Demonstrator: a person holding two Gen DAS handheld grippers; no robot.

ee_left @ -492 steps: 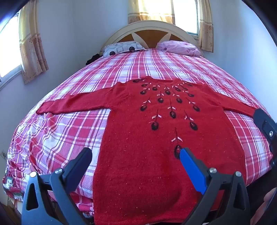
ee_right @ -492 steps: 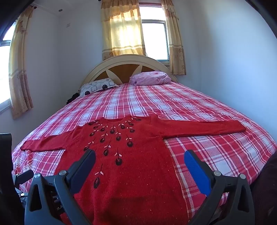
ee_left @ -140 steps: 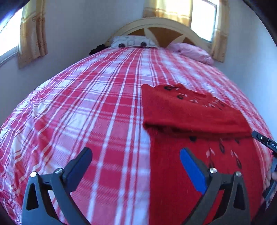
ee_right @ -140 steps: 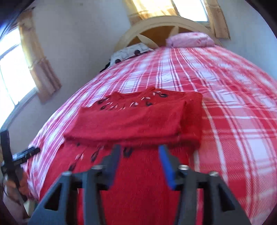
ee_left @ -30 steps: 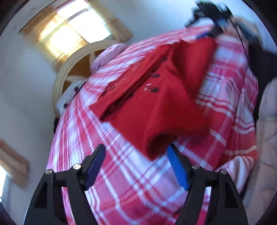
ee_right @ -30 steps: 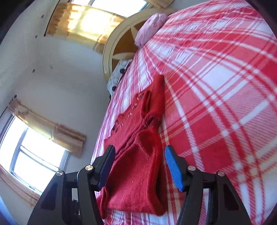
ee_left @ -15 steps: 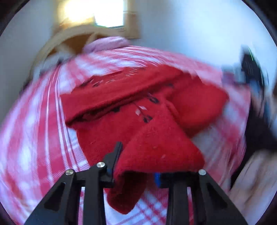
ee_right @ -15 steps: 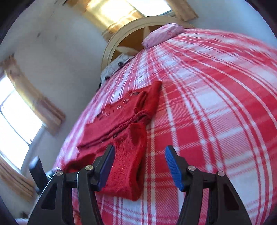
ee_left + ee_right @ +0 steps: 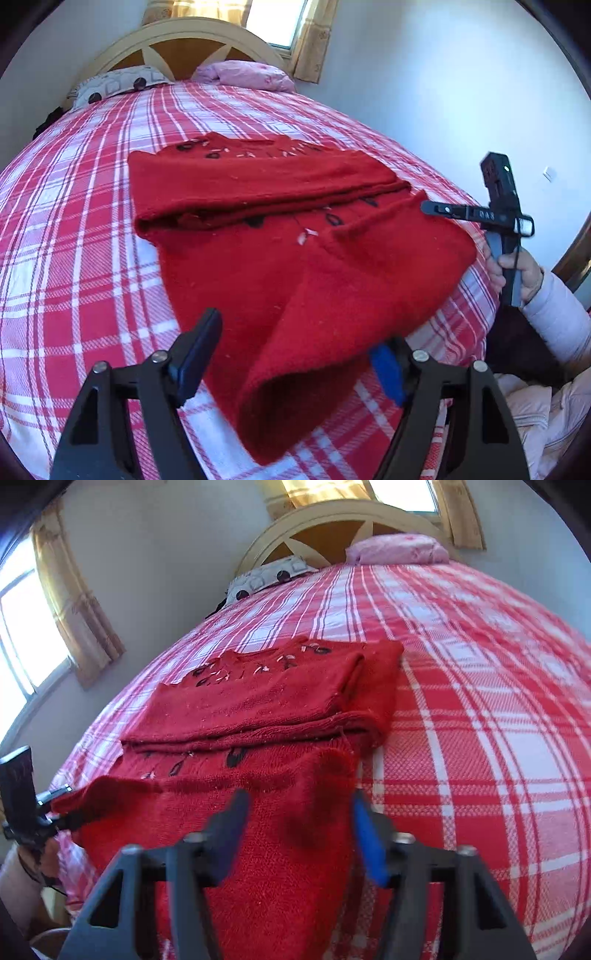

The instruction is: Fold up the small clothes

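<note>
A red knit sweater [image 9: 280, 229] lies on the plaid bed [image 9: 74, 229], its sleeves folded across the chest. The lower part is rumpled, with a loose raised fold reaching toward me. My left gripper [image 9: 291, 362] straddles that fold and its jaws are opening. The black finger stands clear of the cloth, and the blue finger [image 9: 384, 369] is half under its edge. In the right wrist view, my right gripper [image 9: 295, 823] hangs over the sweater's [image 9: 258, 709] near right corner. Its jaws are closing with cloth between them, and no pad visibly presses on it.
Two pillows [image 9: 243, 74] lie against the arched headboard [image 9: 177, 48]. A wall runs along the bed's right side. A hand [image 9: 517, 269] in a pale sleeve holds the other gripper beside the bed's near right edge. Curtained windows [image 9: 22, 627] are at the left and behind the headboard.
The left jaws, pinched on the sweater fold half a second ago, have spread apart. The right gripper has moved over the sweater's corner and its jaws have narrowed. Both views have rolled level.
</note>
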